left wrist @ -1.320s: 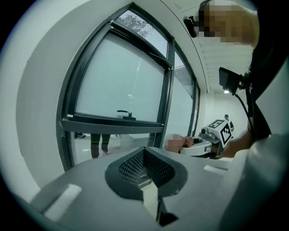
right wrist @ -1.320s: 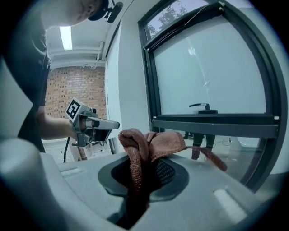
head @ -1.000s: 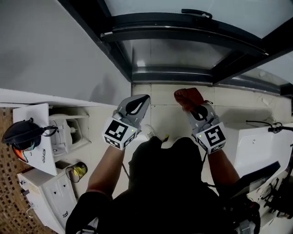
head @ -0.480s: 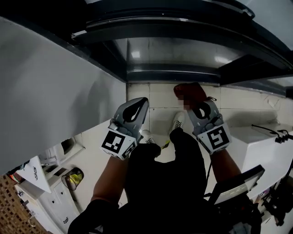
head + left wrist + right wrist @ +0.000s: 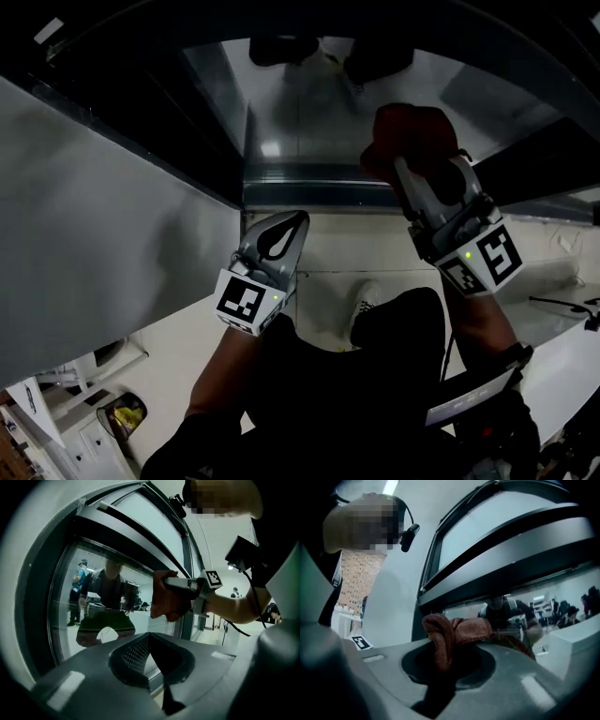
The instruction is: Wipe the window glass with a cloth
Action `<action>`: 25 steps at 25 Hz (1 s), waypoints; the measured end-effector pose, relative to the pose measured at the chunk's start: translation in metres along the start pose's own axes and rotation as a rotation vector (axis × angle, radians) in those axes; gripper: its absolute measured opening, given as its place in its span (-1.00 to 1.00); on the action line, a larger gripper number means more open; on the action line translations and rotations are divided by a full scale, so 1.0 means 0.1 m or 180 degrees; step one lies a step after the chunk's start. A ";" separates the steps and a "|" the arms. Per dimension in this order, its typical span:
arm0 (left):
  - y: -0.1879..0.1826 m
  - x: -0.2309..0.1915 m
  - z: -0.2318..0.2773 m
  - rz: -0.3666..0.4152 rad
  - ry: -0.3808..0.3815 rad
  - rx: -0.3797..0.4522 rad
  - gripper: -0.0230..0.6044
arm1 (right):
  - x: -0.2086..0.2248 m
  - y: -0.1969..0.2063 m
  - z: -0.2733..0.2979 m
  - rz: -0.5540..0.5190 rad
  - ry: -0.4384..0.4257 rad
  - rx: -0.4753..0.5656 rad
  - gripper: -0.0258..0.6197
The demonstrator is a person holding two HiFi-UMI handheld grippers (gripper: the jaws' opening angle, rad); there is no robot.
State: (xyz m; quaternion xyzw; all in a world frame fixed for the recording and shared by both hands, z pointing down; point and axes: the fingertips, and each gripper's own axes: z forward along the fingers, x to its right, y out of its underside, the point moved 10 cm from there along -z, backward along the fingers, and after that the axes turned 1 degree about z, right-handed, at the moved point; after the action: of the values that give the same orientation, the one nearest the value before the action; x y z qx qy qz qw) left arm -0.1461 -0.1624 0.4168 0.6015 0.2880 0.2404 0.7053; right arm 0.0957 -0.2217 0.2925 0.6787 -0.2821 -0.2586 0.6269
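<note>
Right hand-held gripper [image 5: 405, 173] clamps the bunched cloth [image 5: 417, 131], its bulk pointing toward the window glass [image 5: 291, 122].

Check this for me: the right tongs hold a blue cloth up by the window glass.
Not blue. The right tongs hold a reddish-brown cloth up by the window glass. The right gripper view shows the cloth clamped between them.

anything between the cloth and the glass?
Nothing visible. The right gripper holds the cloth up at the glass with no object between; the left gripper hangs lower, shut and empty.
</note>
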 end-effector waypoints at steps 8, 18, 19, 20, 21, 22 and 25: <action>1.01 -0.14 0.23 -0.0134 0.0104 0.0131 -0.87 | 0.13 0.06 0.37 -0.0450 -0.0233 0.0448 -0.78; 1.13 -0.18 0.28 0.0099 0.0065 0.0246 -0.87 | -0.13 0.12 1.06 -0.0351 -0.0085 0.0533 -0.78; 1.13 -0.15 0.26 0.0097 0.0080 0.0244 -0.87 | -0.15 0.12 1.12 -0.0368 -0.0053 0.0532 -0.78; 1.14 -0.12 0.23 0.0090 0.0096 0.0234 -0.87 | -0.16 0.13 1.16 -0.0372 -0.0026 0.0527 -0.78; 1.15 -0.10 0.21 0.0078 0.0107 0.0218 -0.87 | -0.17 0.14 1.21 -0.0365 -0.0005 0.0519 -0.78; 1.17 -0.08 0.18 0.0062 0.0109 0.0203 -0.87 | -0.17 0.16 1.27 -0.0355 0.0009 0.0507 -0.78; 1.20 -0.12 0.12 0.0022 0.0072 0.0203 -0.87 | -0.19 0.18 1.45 -0.0371 0.0020 0.0463 -0.79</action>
State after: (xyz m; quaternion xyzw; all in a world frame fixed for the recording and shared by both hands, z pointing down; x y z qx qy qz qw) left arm -0.1453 -0.1595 0.5374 0.6219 0.3014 0.2403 0.6816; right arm -0.0209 -0.3115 0.2983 0.7385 -0.2582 -0.2713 0.5607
